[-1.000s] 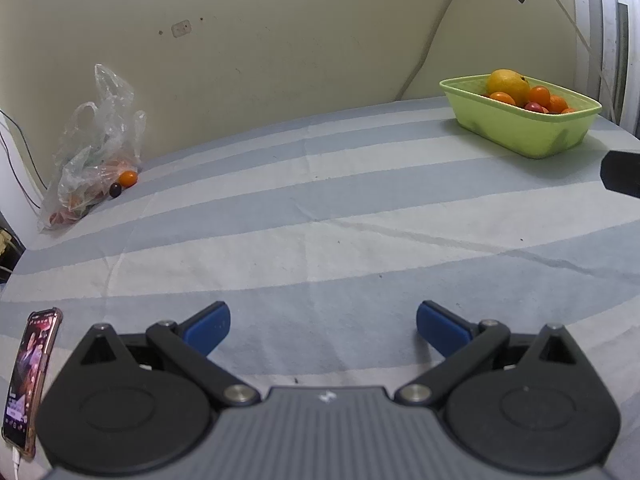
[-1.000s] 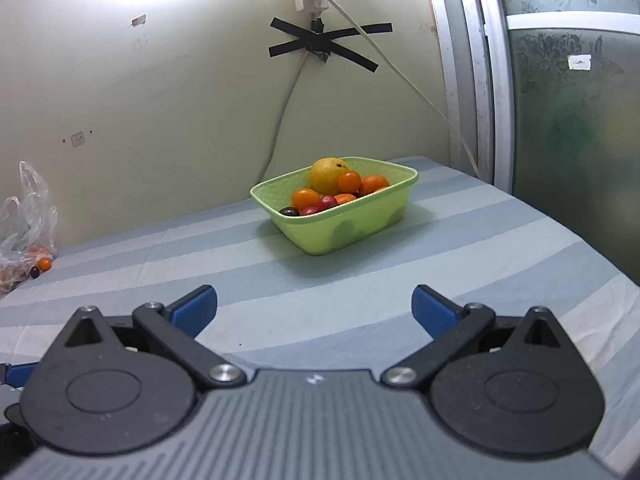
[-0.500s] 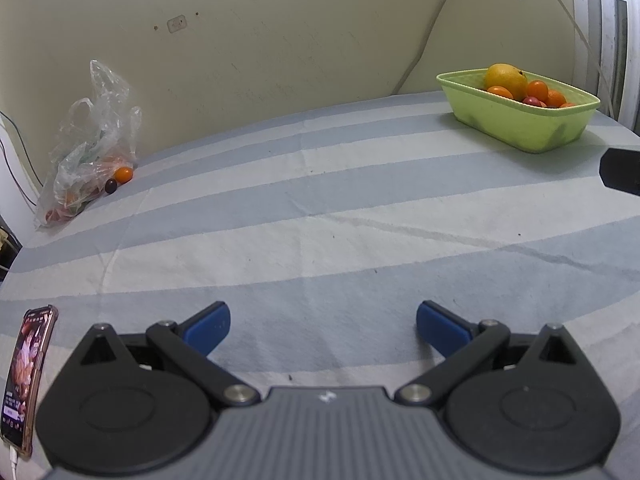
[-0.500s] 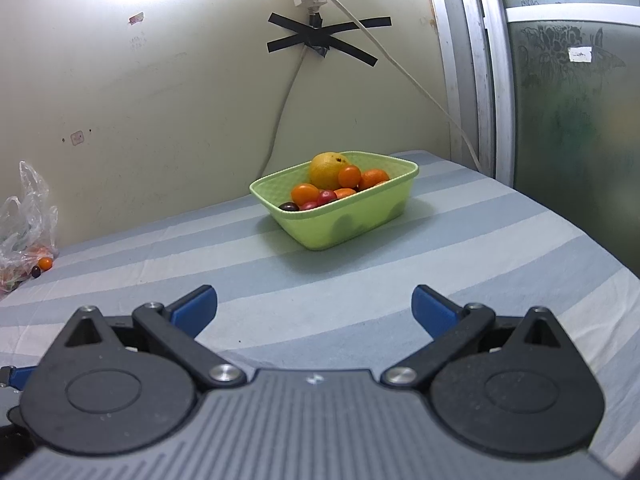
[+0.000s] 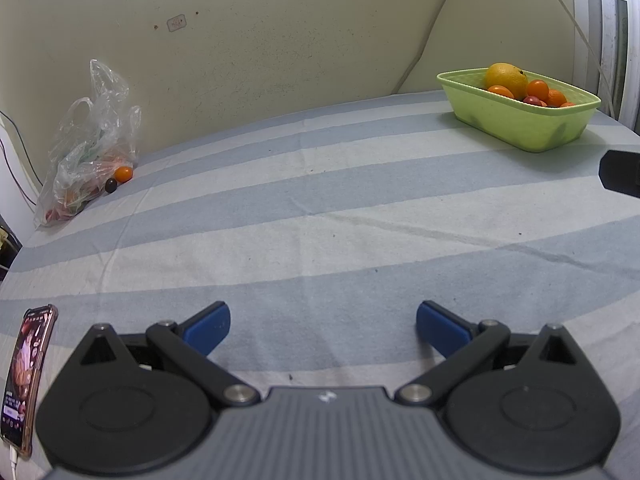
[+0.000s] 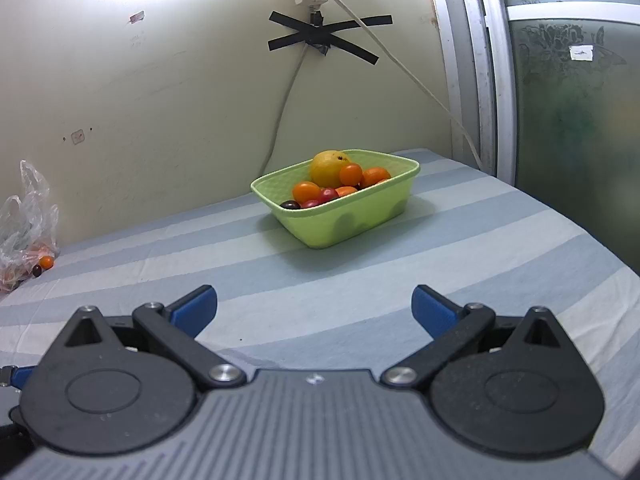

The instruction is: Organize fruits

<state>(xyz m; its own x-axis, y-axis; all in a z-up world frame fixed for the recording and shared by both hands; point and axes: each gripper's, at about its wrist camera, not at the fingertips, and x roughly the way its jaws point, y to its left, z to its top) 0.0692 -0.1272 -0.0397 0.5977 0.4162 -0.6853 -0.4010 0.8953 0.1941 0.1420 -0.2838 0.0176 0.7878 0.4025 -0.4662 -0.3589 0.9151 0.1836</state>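
A light green basket point(image 5: 532, 130) point(image 6: 352, 224) stands on the striped cloth at the far right, holding a large yellow fruit point(image 6: 329, 168), small oranges and red and dark fruits. A clear plastic bag point(image 5: 86, 148) point(image 6: 24, 236) with more fruit lies at the far left by the wall; an orange fruit point(image 5: 123, 173) and a dark fruit point(image 5: 111, 186) sit at its mouth. My left gripper point(image 5: 323, 326) is open and empty above the cloth. My right gripper point(image 6: 314, 312) is open and empty, facing the basket from a distance.
A phone point(image 5: 24, 376) with a lit screen lies at the left edge. A black part of the right gripper point(image 5: 620, 174) shows at the right edge of the left wrist view. A cable point(image 6: 404, 68) hangs on the wall behind the basket. A glass door point(image 6: 568, 92) stands at right.
Both cameras have dropped lower and tilted up slightly; the basket and bag sit a little higher in view. Both grippers stay open and empty.
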